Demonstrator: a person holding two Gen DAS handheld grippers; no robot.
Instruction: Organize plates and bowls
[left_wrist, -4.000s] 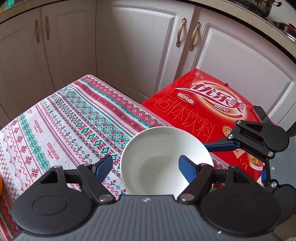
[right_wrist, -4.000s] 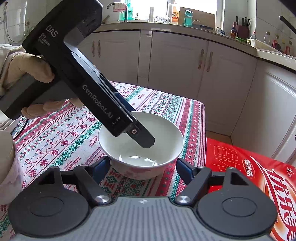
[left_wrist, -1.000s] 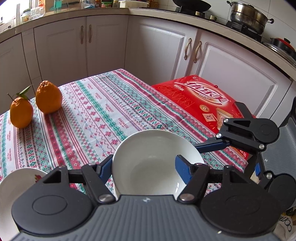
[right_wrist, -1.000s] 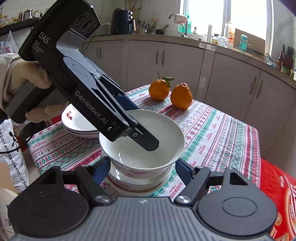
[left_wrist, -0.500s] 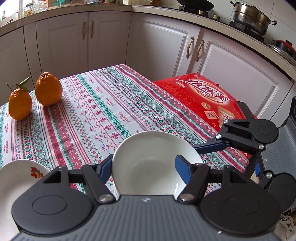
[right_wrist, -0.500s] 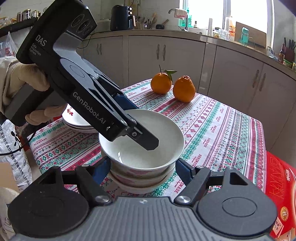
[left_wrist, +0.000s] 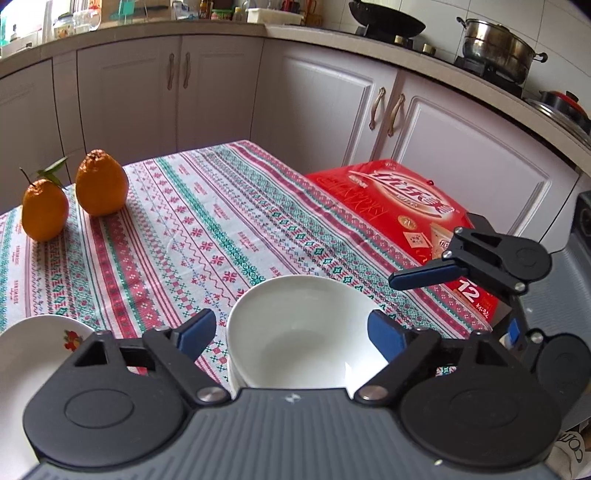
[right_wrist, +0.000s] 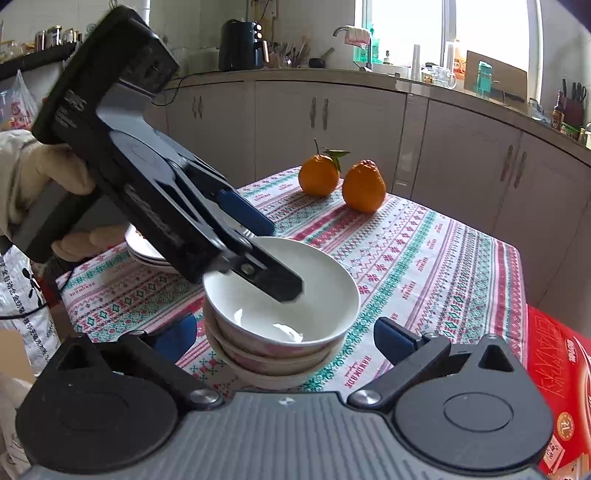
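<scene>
The glossy white ceramic bowl (right_wrist: 280, 295) is released onto the bowl stack on the patterned worktop (right_wrist: 424, 258) as both claws, left (left_wrist: 291, 332) and right (right_wrist: 284, 338), have just been opened wide, empty, so withdrawal is called for next.

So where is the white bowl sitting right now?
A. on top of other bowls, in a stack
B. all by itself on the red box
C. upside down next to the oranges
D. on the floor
A: in the right wrist view the white bowl sits nested on top of two more bowls on the patterned tablecloth, upright, with the oranges well behind it.
</scene>
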